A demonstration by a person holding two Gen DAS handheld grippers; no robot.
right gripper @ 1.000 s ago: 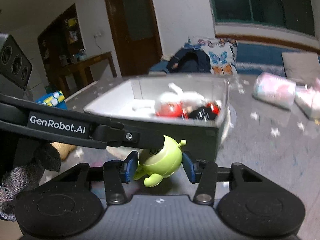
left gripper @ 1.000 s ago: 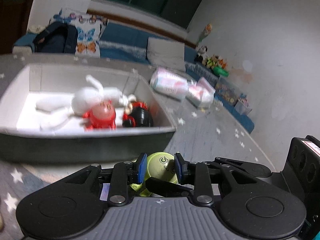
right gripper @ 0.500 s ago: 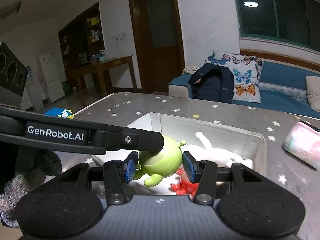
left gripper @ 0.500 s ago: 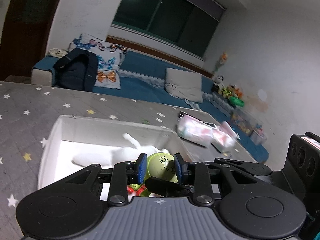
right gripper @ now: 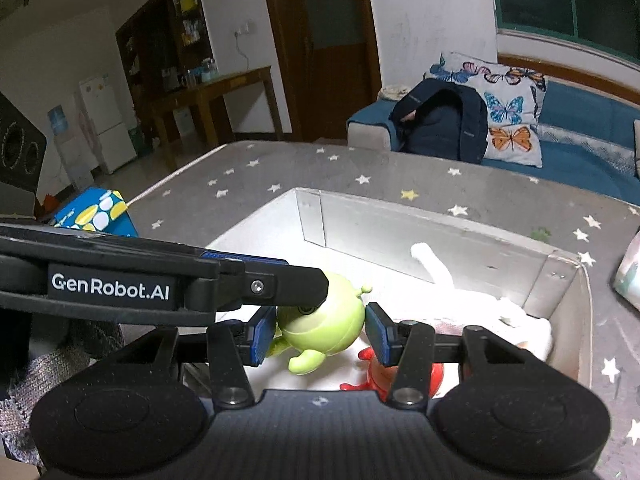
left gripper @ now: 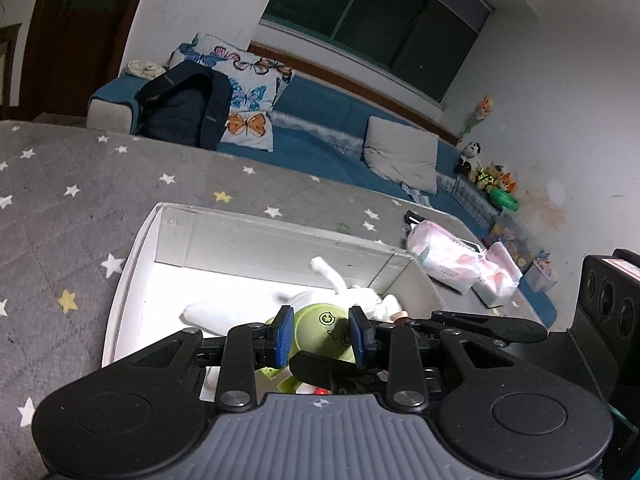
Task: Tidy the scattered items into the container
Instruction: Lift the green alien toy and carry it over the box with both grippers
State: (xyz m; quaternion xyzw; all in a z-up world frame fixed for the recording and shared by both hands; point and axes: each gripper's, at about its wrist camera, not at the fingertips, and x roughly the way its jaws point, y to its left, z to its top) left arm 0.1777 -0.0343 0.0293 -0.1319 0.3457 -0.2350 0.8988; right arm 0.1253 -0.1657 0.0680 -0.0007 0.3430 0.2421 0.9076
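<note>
Both grippers are shut on one green alien toy (left gripper: 326, 330) and hold it over the open white box (left gripper: 132, 264). My left gripper (left gripper: 322, 338) pinches it between its blue pads. My right gripper (right gripper: 320, 330) pinches the same toy (right gripper: 324, 328) from the other side, and the left gripper's finger (right gripper: 256, 286) crosses in front of it. In the box lie a white plush rabbit (left gripper: 348, 292) and a red toy (right gripper: 380, 372), partly hidden by the grippers.
The box sits on a grey star-patterned mat (left gripper: 60, 200). A pink packet (left gripper: 444, 256) lies on the mat right of the box. A blue sofa with a dark backpack (left gripper: 184, 108) and pillows lines the far side. A blue box (right gripper: 96, 212) stands at the left.
Both grippers have risen with the green toy and moved over the box; one second ago they were low, in front of its near wall.
</note>
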